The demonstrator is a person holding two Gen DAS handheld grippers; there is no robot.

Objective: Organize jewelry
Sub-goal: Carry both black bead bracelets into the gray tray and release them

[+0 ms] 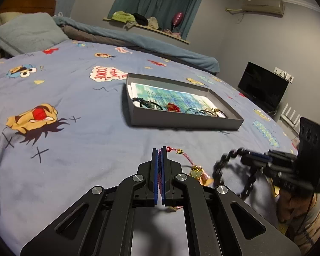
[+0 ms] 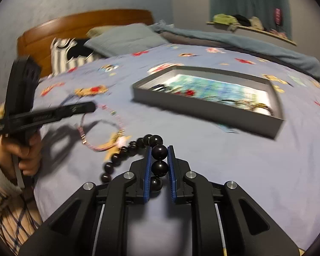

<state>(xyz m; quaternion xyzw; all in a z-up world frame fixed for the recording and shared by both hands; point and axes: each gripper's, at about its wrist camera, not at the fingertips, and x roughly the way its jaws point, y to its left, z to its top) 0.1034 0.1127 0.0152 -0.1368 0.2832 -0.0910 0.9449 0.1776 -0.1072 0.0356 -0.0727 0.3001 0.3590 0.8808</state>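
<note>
Pick-up step, with both claws loaded over the bed (image 1: 74, 149). Left claw (image 1: 160, 151): blue pads together, clamped on the pink cord of a beaded bracelet (image 2: 117, 117); its tasselled charm (image 1: 197, 173) hangs just to the right of the claw's tips, near the bedspread. Seen from the right wrist, the bracelet's loop droops below this claw, which a hand (image 2: 25, 151) grips by the handle. Right claw (image 2: 160, 151): jaws just drawn in, now pressed against two large beads of a black bead bracelet (image 2: 125, 151); the remaining beads trail off to the left of the claw, lying close to the pink bracelet's charm, though contact between the two cannot be judged. The grey tray (image 1: 181, 121) lies ahead of both claws, well apart from them, and already holds several pieces along its near wall. Judged next requirement: lift each strand clear of the bed and of the other, carry it forward over the tray's near wall, then part the jaws above a bare stretch of the patterned lining.
</note>
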